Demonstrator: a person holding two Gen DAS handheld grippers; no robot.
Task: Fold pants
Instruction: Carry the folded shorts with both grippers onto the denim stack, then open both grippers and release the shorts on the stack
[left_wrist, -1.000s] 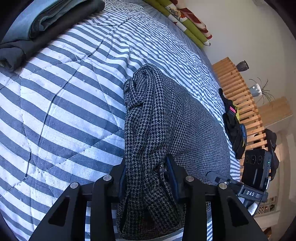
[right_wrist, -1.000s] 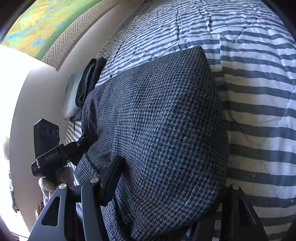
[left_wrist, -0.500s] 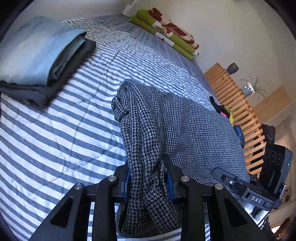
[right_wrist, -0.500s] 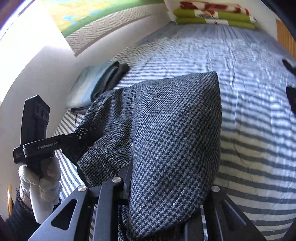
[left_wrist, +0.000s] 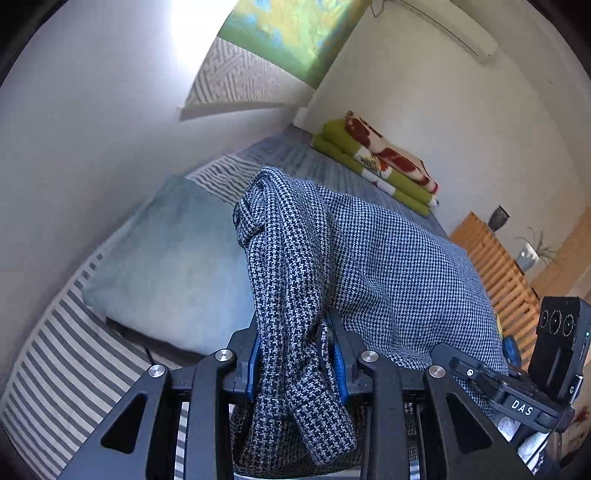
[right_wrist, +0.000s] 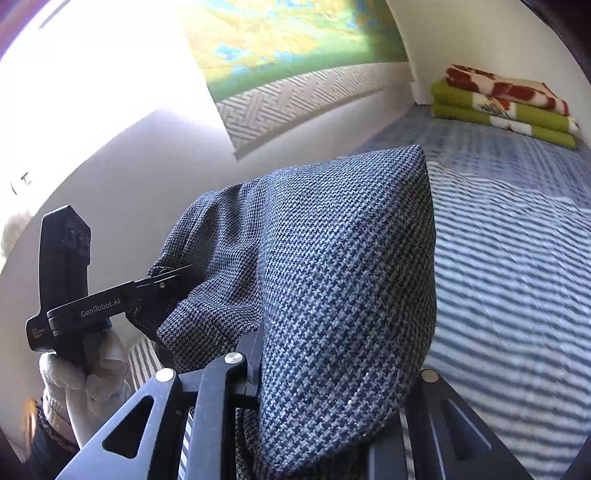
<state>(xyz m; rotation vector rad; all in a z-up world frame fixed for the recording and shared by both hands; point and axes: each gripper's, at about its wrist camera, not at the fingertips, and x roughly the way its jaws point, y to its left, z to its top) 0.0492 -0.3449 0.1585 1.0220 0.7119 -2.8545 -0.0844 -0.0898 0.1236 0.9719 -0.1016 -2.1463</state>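
Observation:
The folded black-and-grey houndstooth pants (left_wrist: 388, 266) hang in the air above the striped bed, held up between both grippers. My left gripper (left_wrist: 295, 354) is shut on the bunched waistband end, with blue pads pressed into the cloth on both sides. In the right wrist view the pants (right_wrist: 343, 258) drape over my right gripper (right_wrist: 332, 373), which is shut on the folded edge. Its right finger is hidden by fabric. The left gripper (right_wrist: 173, 280), held in a white-gloved hand (right_wrist: 85, 369), shows there biting the far corner.
A blue-and-white striped bed cover (right_wrist: 517, 258) lies below. A light blue folded stack (left_wrist: 173, 266) sits by the wall, just beyond the left gripper. A green and red folded blanket (left_wrist: 380, 166) lies at the bed's far end. A wooden slatted rack (left_wrist: 495, 266) stands to the right.
Both grippers rose and tilted up, lifting the pants off the bed. The right gripper's jaws closed in on the fabric. The light blue stack now lies close below the left gripper.

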